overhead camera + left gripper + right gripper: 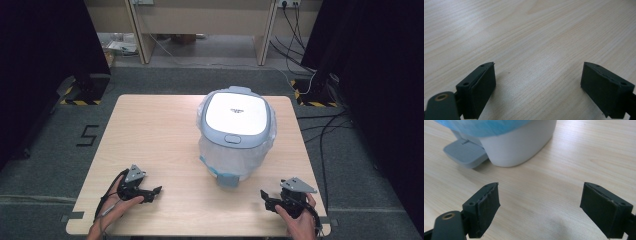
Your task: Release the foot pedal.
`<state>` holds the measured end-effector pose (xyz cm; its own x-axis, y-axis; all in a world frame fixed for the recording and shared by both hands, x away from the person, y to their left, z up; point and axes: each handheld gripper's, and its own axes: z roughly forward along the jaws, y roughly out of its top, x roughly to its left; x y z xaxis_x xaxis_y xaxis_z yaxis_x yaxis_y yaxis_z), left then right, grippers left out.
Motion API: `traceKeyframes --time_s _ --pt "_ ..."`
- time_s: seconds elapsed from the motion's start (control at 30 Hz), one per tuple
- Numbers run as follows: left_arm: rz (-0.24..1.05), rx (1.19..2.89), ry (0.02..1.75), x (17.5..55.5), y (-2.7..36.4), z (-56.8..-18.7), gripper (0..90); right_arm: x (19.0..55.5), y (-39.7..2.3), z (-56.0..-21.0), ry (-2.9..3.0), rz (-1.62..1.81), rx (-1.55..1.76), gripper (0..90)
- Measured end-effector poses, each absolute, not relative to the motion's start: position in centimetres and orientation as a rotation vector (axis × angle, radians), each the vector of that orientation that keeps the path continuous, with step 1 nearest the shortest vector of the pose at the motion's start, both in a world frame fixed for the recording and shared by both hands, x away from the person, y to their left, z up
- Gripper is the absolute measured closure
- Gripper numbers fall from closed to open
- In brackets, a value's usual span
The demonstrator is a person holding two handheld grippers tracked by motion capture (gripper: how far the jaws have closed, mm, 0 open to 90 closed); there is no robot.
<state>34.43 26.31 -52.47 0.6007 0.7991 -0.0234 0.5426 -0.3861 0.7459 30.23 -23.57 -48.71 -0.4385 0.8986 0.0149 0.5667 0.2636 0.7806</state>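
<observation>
A white pedal bin [235, 135] with a grey-blue lid and a plastic bag liner stands on the wooden table [155, 135], right of centre. Its grey foot pedal [228, 180] points toward the near edge. In the right gripper view the bin's white base [519, 142] and pedal [465, 153] lie just ahead. My left gripper [156, 192] rests near the front left of the table, open, with bare wood between its jaws [537, 82]. My right gripper [265, 199] sits near the front right, open and empty [540, 205], aimed at the bin's base.
Dark curtains flank the table. Cables [320, 125] trail over the grey floor to the right. A wooden desk frame [200, 25] stands behind. The left half of the tabletop is bare wood.
</observation>
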Motion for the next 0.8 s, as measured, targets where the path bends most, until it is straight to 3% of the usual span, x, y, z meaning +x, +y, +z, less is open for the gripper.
traceKeyframes --time_s 0.57,0.8 --pt "0.444 2.088 1.057 34.4 26.3 -52.5 11.9 31.0 -24.3 -51.0 2.182 0.921 1.402 15.5" --pt "0.445 2.090 1.056 34.4 26.3 -52.5 11.8 31.2 -24.2 -51.7 2.181 0.922 1.346 11.4"
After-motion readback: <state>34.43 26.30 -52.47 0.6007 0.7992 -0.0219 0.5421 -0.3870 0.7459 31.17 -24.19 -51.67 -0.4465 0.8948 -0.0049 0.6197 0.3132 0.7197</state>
